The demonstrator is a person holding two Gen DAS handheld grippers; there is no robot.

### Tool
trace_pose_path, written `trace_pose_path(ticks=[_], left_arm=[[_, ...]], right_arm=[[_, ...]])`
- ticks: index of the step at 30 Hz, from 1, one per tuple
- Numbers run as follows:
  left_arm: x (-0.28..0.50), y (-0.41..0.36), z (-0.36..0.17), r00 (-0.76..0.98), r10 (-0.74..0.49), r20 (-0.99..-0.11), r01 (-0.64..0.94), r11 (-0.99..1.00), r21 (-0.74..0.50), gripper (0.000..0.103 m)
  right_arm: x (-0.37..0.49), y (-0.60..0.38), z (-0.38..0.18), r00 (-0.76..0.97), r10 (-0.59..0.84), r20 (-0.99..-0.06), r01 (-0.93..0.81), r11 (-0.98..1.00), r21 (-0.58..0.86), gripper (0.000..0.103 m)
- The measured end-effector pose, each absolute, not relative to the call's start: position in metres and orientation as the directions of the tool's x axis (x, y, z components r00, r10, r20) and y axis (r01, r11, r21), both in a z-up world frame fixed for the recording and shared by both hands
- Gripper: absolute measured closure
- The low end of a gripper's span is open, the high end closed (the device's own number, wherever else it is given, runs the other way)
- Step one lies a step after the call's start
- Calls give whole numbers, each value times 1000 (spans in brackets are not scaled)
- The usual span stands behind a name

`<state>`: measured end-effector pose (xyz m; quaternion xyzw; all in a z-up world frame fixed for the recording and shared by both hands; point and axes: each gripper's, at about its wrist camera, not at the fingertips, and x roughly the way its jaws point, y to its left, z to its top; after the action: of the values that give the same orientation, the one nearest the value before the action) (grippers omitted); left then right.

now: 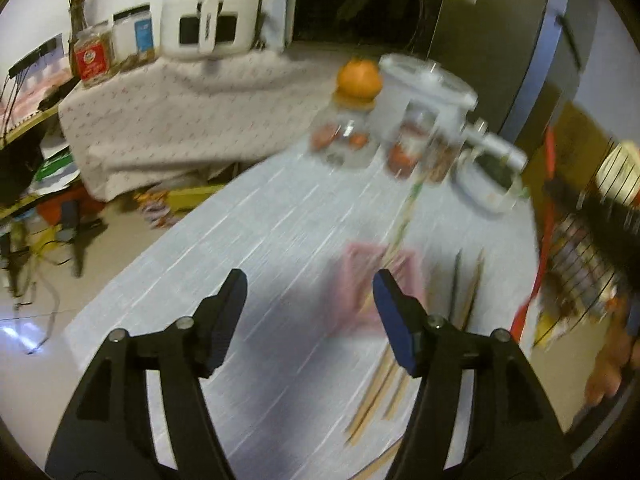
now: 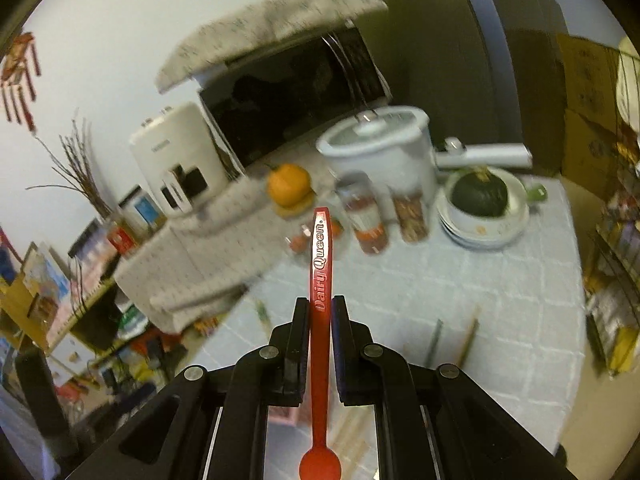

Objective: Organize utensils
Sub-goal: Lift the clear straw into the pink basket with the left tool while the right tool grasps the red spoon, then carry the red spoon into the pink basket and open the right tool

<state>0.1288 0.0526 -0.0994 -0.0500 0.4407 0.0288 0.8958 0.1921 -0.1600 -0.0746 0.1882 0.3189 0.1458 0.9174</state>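
My right gripper (image 2: 320, 305) is shut on a red plastic spoon (image 2: 321, 264), its handle pointing forward and its bowl hanging back toward the camera. My left gripper (image 1: 309, 280) stands open above the white tablecloth (image 1: 256, 240) with nothing between its fingers. Just beyond its right finger lies a blurred pink tray (image 1: 360, 280) with a long patterned chopstick (image 1: 404, 216) resting across it. Wooden chopsticks (image 1: 376, 392) lie on the cloth under that finger. A dark utensil (image 1: 455, 280) and a wooden stick (image 1: 476, 284) lie to the right, the same pair as the dark utensil (image 2: 434, 340) and the wooden stick (image 2: 468, 340) in the right wrist view.
At the table's far end stand glass jars (image 2: 366, 220), one topped by an orange fruit (image 2: 289, 184), a white lidded pot (image 2: 380, 148) and a green squash (image 2: 480, 192) in stacked bowls. A white air fryer (image 1: 208, 4) sits on a cloth-covered stand. A wire rack (image 1: 588, 264) is at the right.
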Motion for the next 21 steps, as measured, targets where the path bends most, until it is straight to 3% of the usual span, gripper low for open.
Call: trace_pose_path(ticks=[4, 10, 21], left_arm=[[131, 65, -115, 526, 12, -851, -98, 994, -47, 36], [133, 74, -117, 518, 54, -854, -82, 997, 13, 36], [140, 71, -125, 500, 59, -864, -47, 998, 41, 36]], right_arm=[[196, -138, -78, 797, 372, -476, -147, 884, 444, 92], [203, -116, -87, 876, 251, -412, -55, 900, 433, 92], [209, -88, -116, 888, 150, -434, 26, 927, 373, 92]])
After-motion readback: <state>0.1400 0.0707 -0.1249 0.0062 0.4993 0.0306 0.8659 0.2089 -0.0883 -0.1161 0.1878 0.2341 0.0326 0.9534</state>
